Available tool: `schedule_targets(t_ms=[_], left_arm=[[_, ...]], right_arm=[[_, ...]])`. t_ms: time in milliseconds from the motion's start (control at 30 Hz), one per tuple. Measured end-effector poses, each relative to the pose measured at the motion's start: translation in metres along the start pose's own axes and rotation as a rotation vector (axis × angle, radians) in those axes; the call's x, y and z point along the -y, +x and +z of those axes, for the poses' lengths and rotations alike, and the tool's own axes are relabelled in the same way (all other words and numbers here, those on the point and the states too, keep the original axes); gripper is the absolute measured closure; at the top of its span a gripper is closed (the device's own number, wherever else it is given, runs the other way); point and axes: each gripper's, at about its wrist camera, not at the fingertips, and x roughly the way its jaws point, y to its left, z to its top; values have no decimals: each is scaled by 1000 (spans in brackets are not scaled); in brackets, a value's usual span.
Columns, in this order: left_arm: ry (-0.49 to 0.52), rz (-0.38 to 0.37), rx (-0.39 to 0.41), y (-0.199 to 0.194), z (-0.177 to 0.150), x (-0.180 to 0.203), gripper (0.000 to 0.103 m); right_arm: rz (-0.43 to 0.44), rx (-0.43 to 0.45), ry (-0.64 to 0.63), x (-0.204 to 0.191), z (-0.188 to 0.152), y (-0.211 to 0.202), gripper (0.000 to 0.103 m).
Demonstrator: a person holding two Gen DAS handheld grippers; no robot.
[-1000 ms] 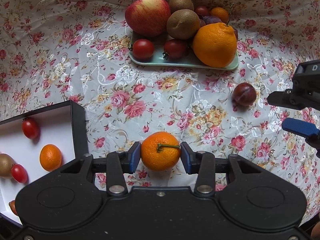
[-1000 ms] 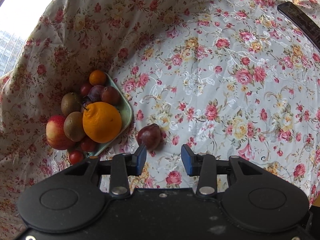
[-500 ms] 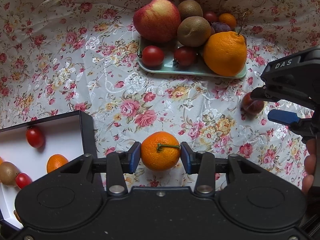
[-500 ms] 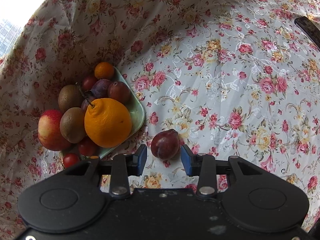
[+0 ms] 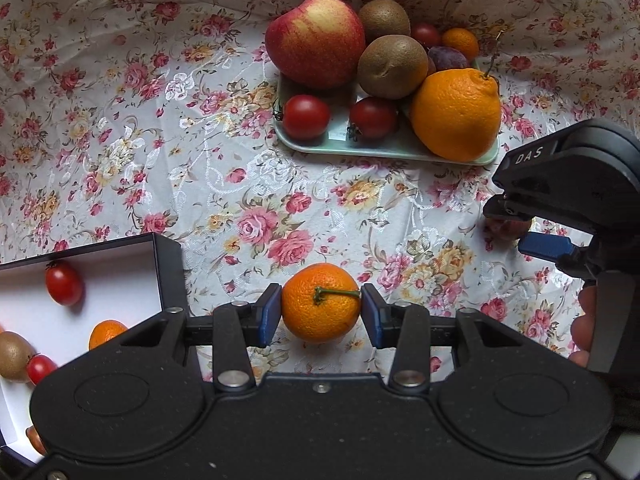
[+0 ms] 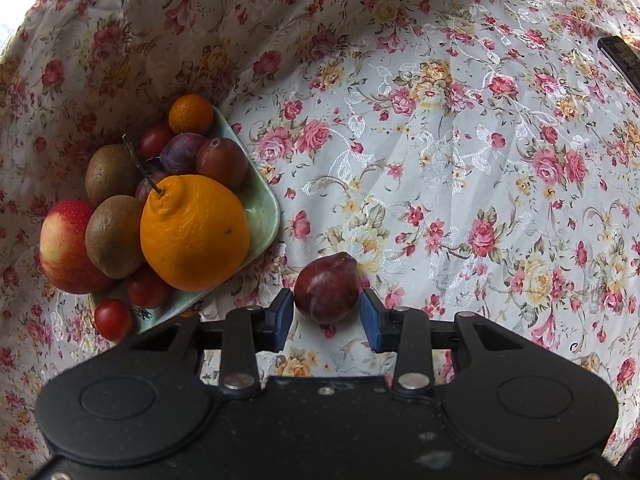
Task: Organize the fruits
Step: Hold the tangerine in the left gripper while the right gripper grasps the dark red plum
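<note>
Left tool (image 5: 321, 310) pinches small stemmed orange mandarin (image 5: 321, 307); next, black-walled white box (image 5: 168, 264). Right tool (image 6: 326, 314) spread, straddling dark red plum (image 6: 326, 288); needs closing.

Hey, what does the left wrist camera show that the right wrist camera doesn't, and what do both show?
Only the left wrist view: the left gripper shut on a mandarin, and the black box already holding fruit. Only the right wrist view: a dark object at the cloth's far edge. Both: the green tray of fruit and the right gripper, open around the plum.
</note>
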Motion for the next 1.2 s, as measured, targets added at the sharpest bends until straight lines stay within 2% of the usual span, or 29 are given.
schedule_targets(t_ms=[267, 400, 433, 500, 533, 667, 800, 867, 967, 1067, 1200], left_arm=[[-3, -3, -3, -2, 0, 1, 52], [-3, -2, 2, -7, 0, 1, 52], [-5, -1, 4, -9, 0, 1, 52], [-8, -1, 8, -11, -1, -1, 52], [-11, -1, 8, -12, -2, -1, 53], [-30, -4, 5, -14, -7, -4, 52], [-32, 7, 4, -14, -14, -6, 52], [-37, 10, 0, -14, -16, -7, 52], [-41, 4, -1, -14, -16, -7, 52], [-32, 4, 4, -15, -14, -4, 52], [-31, -4, -2, -13, -12, -4, 52]], right_arm=[[-23, 9, -56, -4, -4, -3, 66], [-1, 8, -66, -2, -7, -14, 68], [5, 12, -71, -1, -8, -17, 70], [26, 16, -84, -1, -11, -24, 89], [42, 10, -91, 0, -11, -26, 93], [58, -11, -95, 4, -16, -31, 91], [72, -25, -30, 15, -20, -30, 86], [79, -46, 8, 19, -19, -30, 80], [95, -50, 39, 23, -17, -31, 79], [72, -37, 25, 21, -16, -29, 77], [63, -86, 35, 18, -13, -19, 73]])
